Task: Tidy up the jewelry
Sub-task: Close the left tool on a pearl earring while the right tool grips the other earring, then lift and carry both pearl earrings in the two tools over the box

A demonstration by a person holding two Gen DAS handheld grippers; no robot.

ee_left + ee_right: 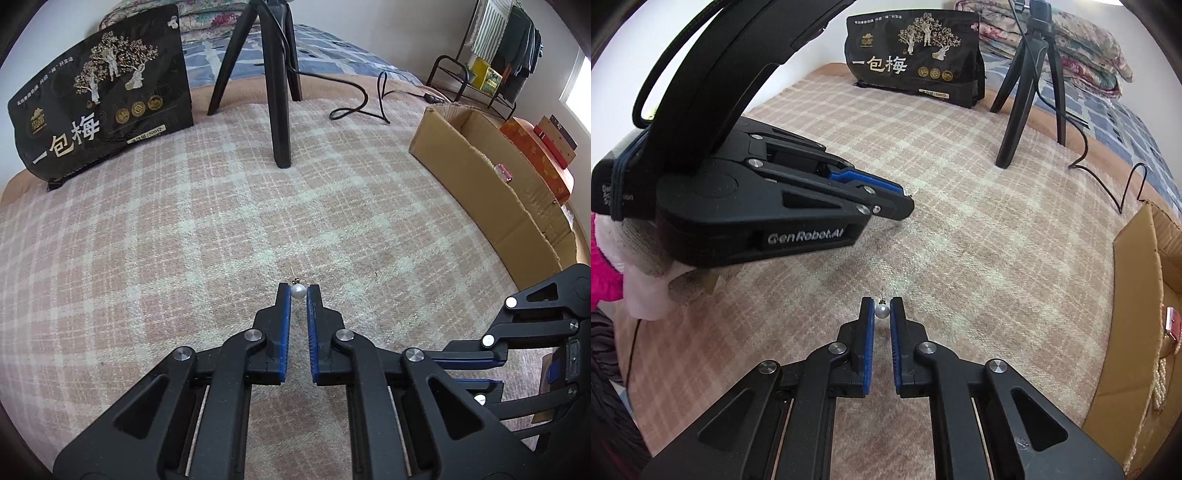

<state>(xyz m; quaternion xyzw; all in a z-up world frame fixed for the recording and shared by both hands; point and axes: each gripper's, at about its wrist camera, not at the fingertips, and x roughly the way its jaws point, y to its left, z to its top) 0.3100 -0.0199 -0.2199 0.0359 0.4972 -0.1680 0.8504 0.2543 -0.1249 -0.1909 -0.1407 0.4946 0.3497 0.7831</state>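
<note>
My left gripper [298, 291] is shut on a white pearl stud earring [297, 291], its thin post pointing up, just above the pink plaid blanket [221, 229]. My right gripper [882, 311] is shut on a second pearl stud earring [881, 312], post up, over the same blanket. The left gripper also shows in the right wrist view [905, 201], to the left and ahead. The right gripper's body shows at the right edge of the left wrist view [535, 332]. A cardboard box [491, 184] lies at the right; a pearl strand [1158, 384] and a pink item [1172, 325] lie inside.
A black tripod [279, 92] stands ahead on the blanket with a black cable [362, 103] trailing right. A black printed bag [99, 107] stands at the back left. Orange and red boxes [535, 155] sit beyond the cardboard box. A clothes rack [495, 55] stands far right.
</note>
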